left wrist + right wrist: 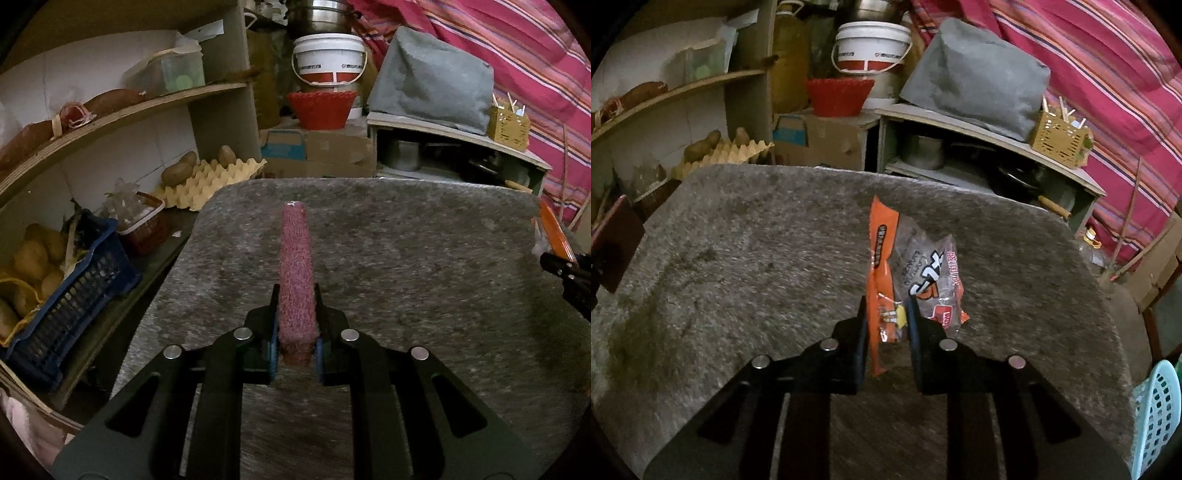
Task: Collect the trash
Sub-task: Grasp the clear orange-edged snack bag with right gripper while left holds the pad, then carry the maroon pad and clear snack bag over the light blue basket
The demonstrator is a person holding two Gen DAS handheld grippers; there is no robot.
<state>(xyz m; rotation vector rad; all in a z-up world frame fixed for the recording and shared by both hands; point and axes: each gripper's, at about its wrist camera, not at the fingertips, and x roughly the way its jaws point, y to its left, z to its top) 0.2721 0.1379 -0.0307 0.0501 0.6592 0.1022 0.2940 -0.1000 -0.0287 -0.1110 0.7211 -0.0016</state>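
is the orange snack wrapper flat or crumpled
Crumpled: the orange snack wrapper stands creased and folded, pinched in the right claw above the grey mat.

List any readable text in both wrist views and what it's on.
Nothing reads cleanly.
Orange snack wrapper held in the right tool: dark logo band and large upside-down lettering, too warped to read.
White bucket: a dark printed line, too blurred.
Cardboard box: blue label, illegible.
Pink scrub pad in the left tool: no text.

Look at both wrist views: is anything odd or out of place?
Two potatoes sit on an egg tray where eggs belong. Otherwise nothing stands out: the left tool grips a pink scouring pad, the right tool a crumpled orange wrapper.
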